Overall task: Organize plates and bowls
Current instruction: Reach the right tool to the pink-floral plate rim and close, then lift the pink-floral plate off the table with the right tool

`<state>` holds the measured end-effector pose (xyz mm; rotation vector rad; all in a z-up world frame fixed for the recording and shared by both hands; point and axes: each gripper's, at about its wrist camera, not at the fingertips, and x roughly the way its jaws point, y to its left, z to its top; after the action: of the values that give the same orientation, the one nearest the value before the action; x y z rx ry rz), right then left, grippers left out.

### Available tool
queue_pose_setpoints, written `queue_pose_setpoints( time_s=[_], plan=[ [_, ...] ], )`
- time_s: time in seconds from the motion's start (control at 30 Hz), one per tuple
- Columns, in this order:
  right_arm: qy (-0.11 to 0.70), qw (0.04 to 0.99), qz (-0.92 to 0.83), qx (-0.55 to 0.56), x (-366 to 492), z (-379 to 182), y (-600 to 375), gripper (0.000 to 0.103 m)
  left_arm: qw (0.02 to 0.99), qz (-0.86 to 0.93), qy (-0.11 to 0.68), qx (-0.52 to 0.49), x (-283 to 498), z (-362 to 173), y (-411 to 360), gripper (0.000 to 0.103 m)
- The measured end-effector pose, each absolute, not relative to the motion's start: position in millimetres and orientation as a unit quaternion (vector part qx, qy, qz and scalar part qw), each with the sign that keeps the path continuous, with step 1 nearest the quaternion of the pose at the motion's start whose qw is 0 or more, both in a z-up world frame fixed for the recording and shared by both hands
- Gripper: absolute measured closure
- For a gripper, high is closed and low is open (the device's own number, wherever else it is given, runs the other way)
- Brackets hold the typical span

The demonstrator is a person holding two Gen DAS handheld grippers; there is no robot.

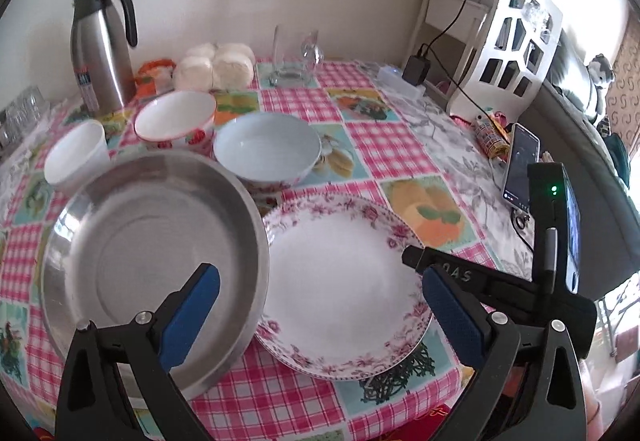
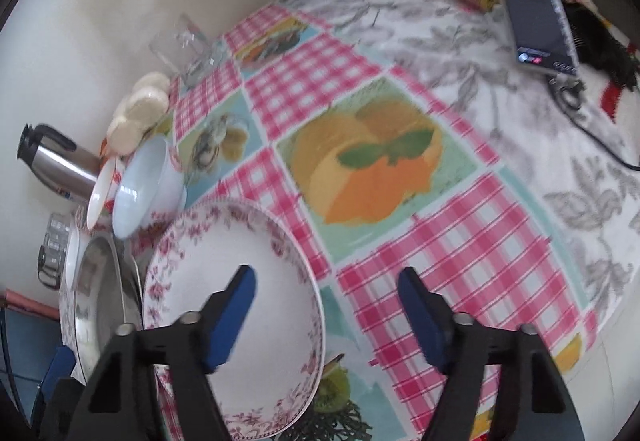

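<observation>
- Blue pads of my left gripper (image 1: 320,305) stand spread, nothing between them touching; one pad hangs over the steel plate (image 1: 152,249), the other over the floral plate (image 1: 344,281).
- Steel plate overlaps the floral plate's left rim, and both lie on the desk (image 1: 372,145).
- Behind them stand three bowls: a pale blue bowl (image 1: 267,149), a red-rimmed bowl (image 1: 175,120) and a white bowl (image 1: 76,157).
- My right gripper (image 2: 328,317) is partly spread and empty, its left pad over the floral plate (image 2: 236,301), its right pad over the checked cloth (image 2: 440,265).
- Farther back are a flask (image 1: 100,49), a glass jug (image 1: 294,55) and a phone (image 1: 520,165).
</observation>
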<state>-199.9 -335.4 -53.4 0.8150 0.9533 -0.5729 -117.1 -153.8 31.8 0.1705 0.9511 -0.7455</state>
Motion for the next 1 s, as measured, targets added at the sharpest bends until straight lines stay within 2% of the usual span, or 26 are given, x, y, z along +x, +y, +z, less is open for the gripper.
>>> queue_pose_setpoints(
  time_s=[0.07,0.17,0.33,0.57,0.6,0.67,0.8,0.87,1.0],
  plan=[
    [0.45,0.77,-0.258,0.371,-197,-57,-333,0.057,0.817,-0.347,0.453,0.079,-115,29,-154,0.004],
    [0.464,0.767,-0.262,0.358,-194,-62,-331,0.074,0.815,-0.346,0.458,0.079,-115,26,-155,0.005],
    [0.459,0.771,-0.27,0.35,-195,-59,-333,0.085,0.811,-0.351,0.46,0.084,-115,24,-162,0.005],
    [0.443,0.757,-0.33,0.349,-213,-54,-352,0.086,0.801,-0.361,0.467,0.099,-118,19,-176,0.007],
    [0.443,0.753,-0.342,0.345,-215,-53,-355,0.086,0.799,-0.362,0.47,0.1,-119,17,-178,0.009],
    [0.443,0.748,-0.362,0.338,-220,-52,-358,0.086,0.789,-0.366,0.482,0.104,-120,12,-183,0.027],
    [0.433,0.739,-0.376,0.352,-228,-54,-368,0.086,0.77,-0.362,0.515,0.105,-118,-4,-191,0.033],
    [0.43,0.738,-0.377,0.357,-229,-56,-371,0.086,0.763,-0.358,0.529,0.105,-117,-9,-195,0.043],
    [0.427,0.738,-0.376,0.363,-229,-58,-373,0.085,0.755,-0.347,0.546,0.11,-112,-21,-202,0.053]
  ],
)
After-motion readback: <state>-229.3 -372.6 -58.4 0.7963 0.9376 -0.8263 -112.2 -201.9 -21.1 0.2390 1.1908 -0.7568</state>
